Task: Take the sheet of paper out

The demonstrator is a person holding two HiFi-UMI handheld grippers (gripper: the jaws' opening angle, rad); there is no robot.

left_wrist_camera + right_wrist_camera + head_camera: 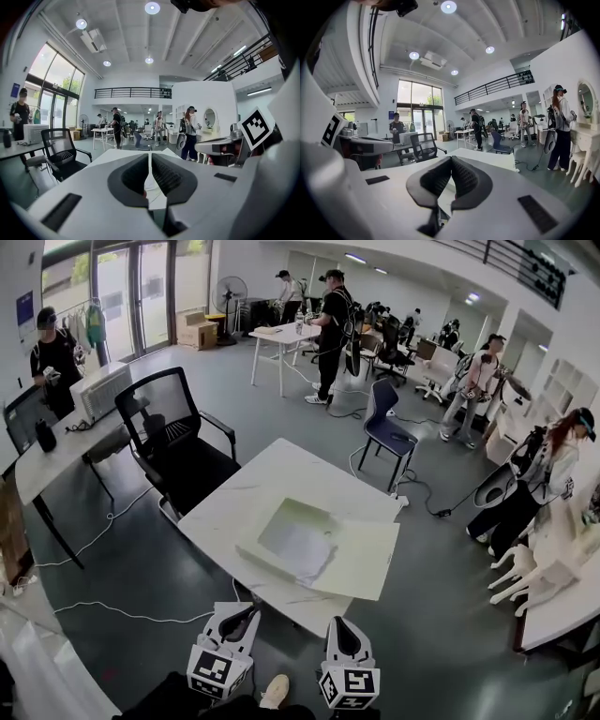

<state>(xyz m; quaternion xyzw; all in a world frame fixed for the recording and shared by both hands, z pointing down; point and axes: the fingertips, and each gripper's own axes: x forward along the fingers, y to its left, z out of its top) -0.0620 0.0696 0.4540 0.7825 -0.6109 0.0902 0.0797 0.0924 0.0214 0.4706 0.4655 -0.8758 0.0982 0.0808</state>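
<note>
Head view: one sheet (298,542) (two grippers (247,616) (339,625))

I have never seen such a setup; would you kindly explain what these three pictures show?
A person carries a two-jaw tool in each hand. The wide picture is from a camera on the person's head; the left tool and right tool show at its bottom. The other two pictures are from cameras riding on each tool, looking along its jaws. On the white table lies what looks like an open pale folder with a sheet of paper in it. Both tools are shut and empty.
</note>
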